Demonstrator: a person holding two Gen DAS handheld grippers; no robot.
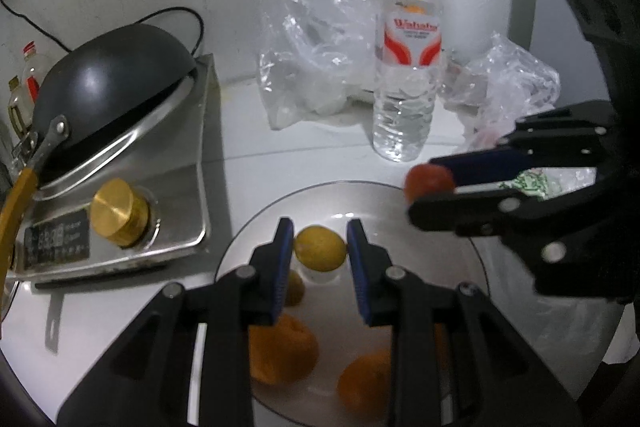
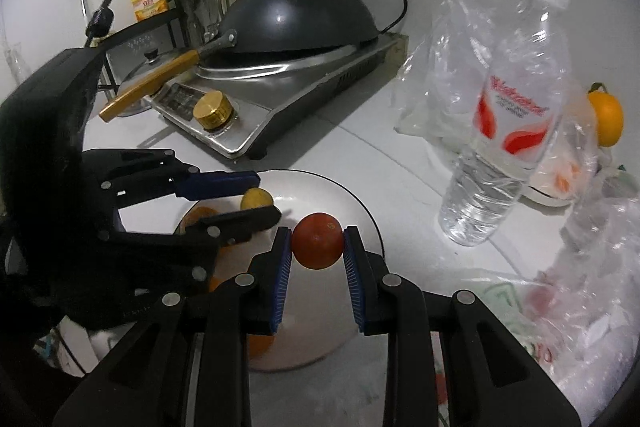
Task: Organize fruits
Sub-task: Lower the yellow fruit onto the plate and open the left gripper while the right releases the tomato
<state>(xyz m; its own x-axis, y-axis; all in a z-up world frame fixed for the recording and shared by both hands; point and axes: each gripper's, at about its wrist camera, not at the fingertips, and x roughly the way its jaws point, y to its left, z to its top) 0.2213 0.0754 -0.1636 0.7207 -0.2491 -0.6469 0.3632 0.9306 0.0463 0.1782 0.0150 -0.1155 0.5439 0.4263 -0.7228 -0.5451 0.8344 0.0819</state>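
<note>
Two fruits are in hand at once, which is the main hazard noted. The left gripper (image 1: pixel 316 247) has its fingers clamped on a yellow lemon (image 1: pixel 320 248) above the plate (image 1: pixel 440 211). The right gripper (image 2: pixel 316 243) has its fingers clamped on a red fruit (image 2: pixel 317 241) over the plate's near edge, seen in the left wrist view just past the rim. Both grips fall near the fingertips on round, smooth skins; in my judgement either fruit could squirt out under a slight twist.

Oranges (image 1: pixel 284 353) already lie on the plate, partly hidden under the left gripper. A fruit let go from height could strike them, roll, and go over the low rim onto the surface.

The grippers are near each other over the same plate; lowering both together risks a knock between them.

A water bottle (image 2: pixel 500 131) stands upright just beside the plate, with loose plastic bags (image 2: pixel 440 67) behind it. A wide swing of the right gripper could topple it. One further orange (image 2: pixel 608 115) sits behind the bottle, well apart from the plate.
</note>
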